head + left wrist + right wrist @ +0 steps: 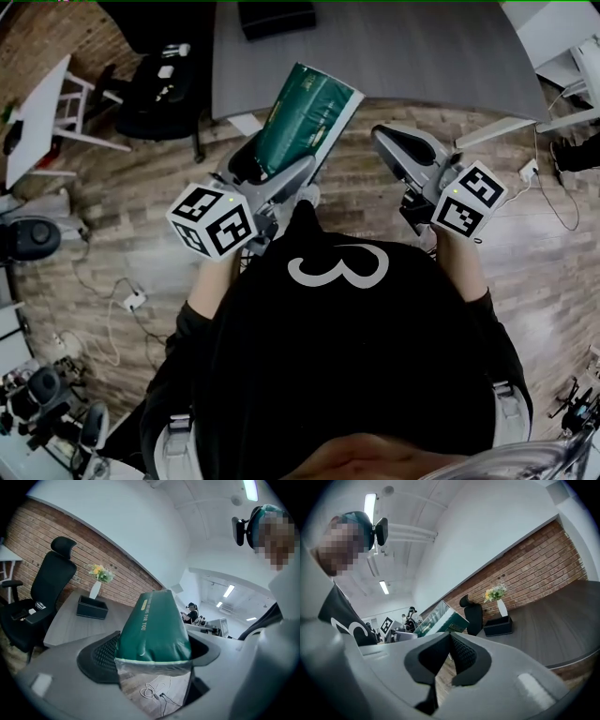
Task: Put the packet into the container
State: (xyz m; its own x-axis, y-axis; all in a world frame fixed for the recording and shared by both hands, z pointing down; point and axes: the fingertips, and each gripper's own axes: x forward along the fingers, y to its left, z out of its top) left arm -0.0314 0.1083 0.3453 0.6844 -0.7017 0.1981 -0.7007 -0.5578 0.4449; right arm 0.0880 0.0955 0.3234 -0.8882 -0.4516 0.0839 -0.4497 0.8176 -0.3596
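Green packet clamped in left tongs | right tongs closed, empty

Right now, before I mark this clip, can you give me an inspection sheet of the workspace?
Surface: grey table, carrying a black box and a vase of flowers.
Job's things: green packet held up in the air, not in the box.
Clutter: gear on the floor at the left.
Grippers: left gripper shut on the packet; right gripper shut, empty.
Cables: loose white cable on the wooden floor.
Surroundings: black office chair, brick wall.
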